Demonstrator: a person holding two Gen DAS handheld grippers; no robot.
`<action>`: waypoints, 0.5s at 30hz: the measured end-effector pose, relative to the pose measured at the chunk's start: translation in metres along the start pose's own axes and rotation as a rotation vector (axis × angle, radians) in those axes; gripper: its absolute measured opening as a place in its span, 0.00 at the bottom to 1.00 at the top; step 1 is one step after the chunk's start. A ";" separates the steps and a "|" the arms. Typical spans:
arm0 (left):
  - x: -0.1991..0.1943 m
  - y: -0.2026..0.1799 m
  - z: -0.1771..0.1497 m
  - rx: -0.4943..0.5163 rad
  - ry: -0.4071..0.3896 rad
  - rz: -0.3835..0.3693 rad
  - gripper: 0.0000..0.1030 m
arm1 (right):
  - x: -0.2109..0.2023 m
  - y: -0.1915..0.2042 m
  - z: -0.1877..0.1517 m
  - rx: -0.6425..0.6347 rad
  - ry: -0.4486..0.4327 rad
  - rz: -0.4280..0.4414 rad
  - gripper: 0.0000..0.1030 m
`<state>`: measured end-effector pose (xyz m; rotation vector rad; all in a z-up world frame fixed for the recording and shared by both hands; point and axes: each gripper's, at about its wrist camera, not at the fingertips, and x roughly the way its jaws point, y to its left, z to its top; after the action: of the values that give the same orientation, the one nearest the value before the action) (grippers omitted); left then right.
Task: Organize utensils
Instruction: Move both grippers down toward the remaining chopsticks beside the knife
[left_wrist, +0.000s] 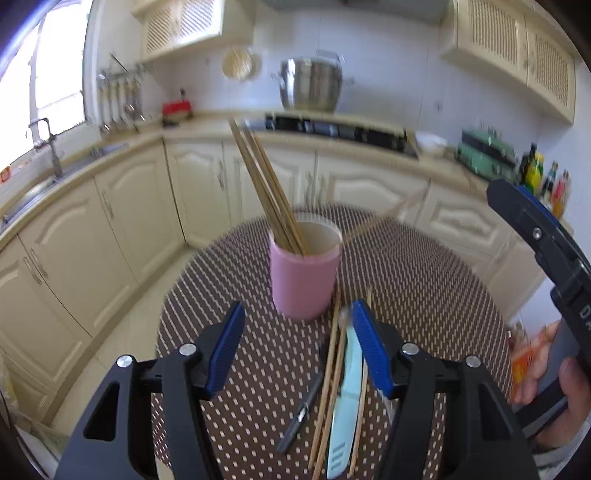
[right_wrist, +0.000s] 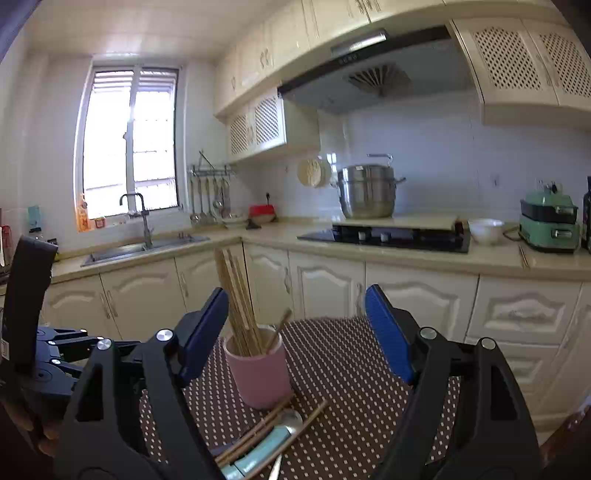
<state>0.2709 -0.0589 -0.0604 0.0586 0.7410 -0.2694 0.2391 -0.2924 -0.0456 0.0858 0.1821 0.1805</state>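
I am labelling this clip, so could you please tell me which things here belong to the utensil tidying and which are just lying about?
Part of the job:
- pink cup
- chopsticks in the cup
- loose chopsticks on the table
- light blue utensil
- dark pen-like item

Just lying about:
- steel pot
- white bowl
- green appliance

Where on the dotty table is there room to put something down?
Left of the pink cup the dotted cloth is bare, and right of it too. In front of the cup it is crowded: loose chopsticks, a pale blue handle, a black pen.
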 end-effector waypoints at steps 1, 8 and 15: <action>0.009 0.000 -0.005 0.003 0.039 -0.022 0.58 | 0.005 -0.005 -0.009 0.012 0.044 -0.015 0.74; 0.063 0.004 -0.025 -0.036 0.223 -0.127 0.57 | 0.029 -0.024 -0.066 0.064 0.264 -0.046 0.74; 0.111 0.003 -0.031 -0.038 0.339 -0.136 0.31 | 0.043 -0.034 -0.099 0.103 0.380 -0.044 0.74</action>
<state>0.3294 -0.0761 -0.1585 0.0177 1.0890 -0.3801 0.2679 -0.3114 -0.1530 0.1493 0.5718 0.1425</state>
